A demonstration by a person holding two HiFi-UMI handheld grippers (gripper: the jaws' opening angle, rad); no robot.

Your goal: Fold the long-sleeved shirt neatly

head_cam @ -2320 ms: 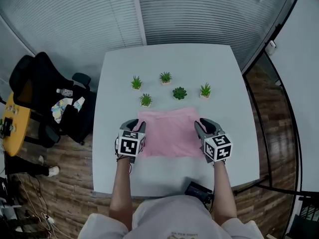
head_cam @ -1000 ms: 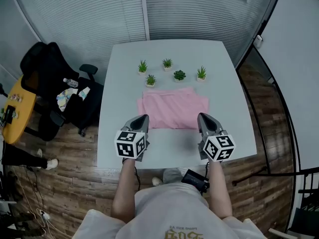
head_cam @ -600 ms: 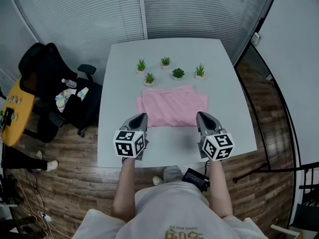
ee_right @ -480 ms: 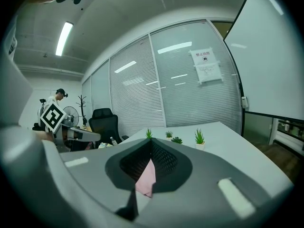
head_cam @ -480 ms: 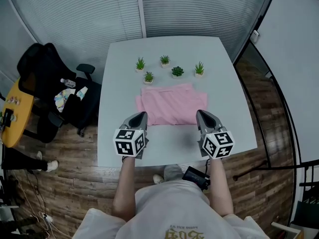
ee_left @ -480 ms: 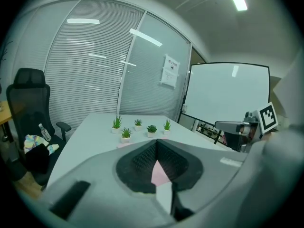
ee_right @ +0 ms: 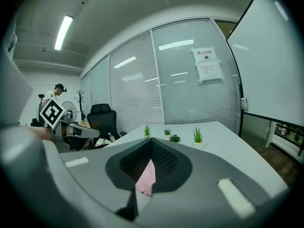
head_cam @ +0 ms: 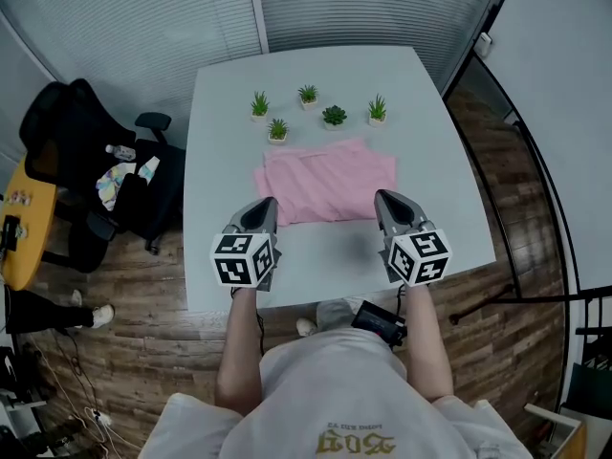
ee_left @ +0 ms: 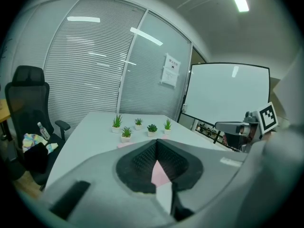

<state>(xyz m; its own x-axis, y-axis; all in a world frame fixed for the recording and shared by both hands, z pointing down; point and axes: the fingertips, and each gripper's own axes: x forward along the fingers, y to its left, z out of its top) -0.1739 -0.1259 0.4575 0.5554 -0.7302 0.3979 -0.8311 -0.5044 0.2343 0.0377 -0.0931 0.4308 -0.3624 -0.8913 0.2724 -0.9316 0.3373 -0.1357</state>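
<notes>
The pink long-sleeved shirt (head_cam: 325, 180) lies folded into a flat rectangle on the white table (head_cam: 215, 247), just in front of the small plants. My left gripper (head_cam: 267, 202) hovers at the shirt's near left corner and my right gripper (head_cam: 382, 197) at its near right edge. Both are shut with nothing between the jaws. In the left gripper view the closed tips (ee_left: 156, 141) meet, and a sliver of pink shirt (ee_left: 159, 172) shows below them. The right gripper view shows the same: the right gripper (ee_right: 151, 140) closed, pink cloth (ee_right: 146, 179) beyond it.
Several small potted plants (head_cam: 308, 95) stand in a loose row behind the shirt. A black office chair (head_cam: 76, 151) with bags sits left of the table. A dark device (head_cam: 381, 322) hangs at the person's waist. A glass partition runs along the right.
Since the earliest frame both grippers have drawn back from the shirt's near corners toward the table's front edge. Over the last second they hardly shift; the head view drifts.
</notes>
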